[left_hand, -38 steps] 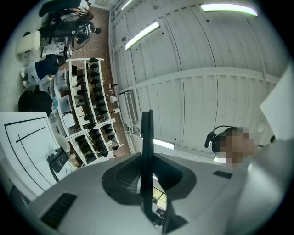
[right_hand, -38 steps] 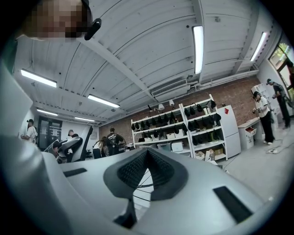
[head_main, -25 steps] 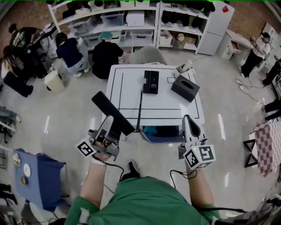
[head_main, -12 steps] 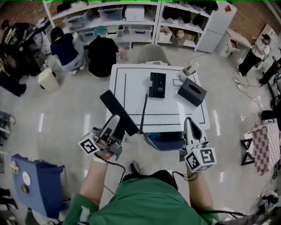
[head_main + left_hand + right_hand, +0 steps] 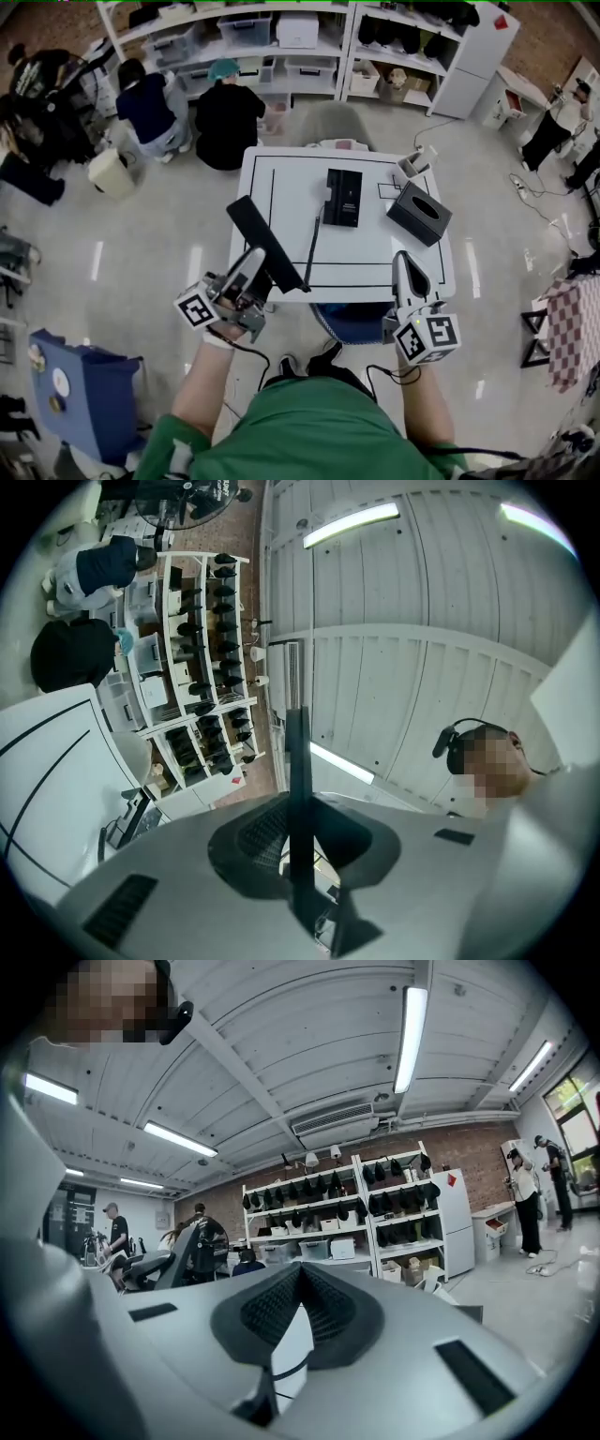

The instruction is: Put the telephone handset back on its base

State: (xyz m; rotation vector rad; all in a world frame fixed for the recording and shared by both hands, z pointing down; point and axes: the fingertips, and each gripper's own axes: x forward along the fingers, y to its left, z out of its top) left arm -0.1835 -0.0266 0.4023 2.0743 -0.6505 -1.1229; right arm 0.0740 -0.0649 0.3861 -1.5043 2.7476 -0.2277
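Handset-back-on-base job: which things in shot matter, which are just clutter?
Part of the job:
- handset, clamped in the left gripper jaws
- cord
- phone base on the table

Just lying about:
- tissue box
- small container beside it
- shelves behind
- right gripper, jaws shut, idle

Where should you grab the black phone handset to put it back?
Along the middle of the handset, squeezing its thin way, since it is a long flat bar with the cord at one end. The left gripper is shut on it like that, coming from the near left.
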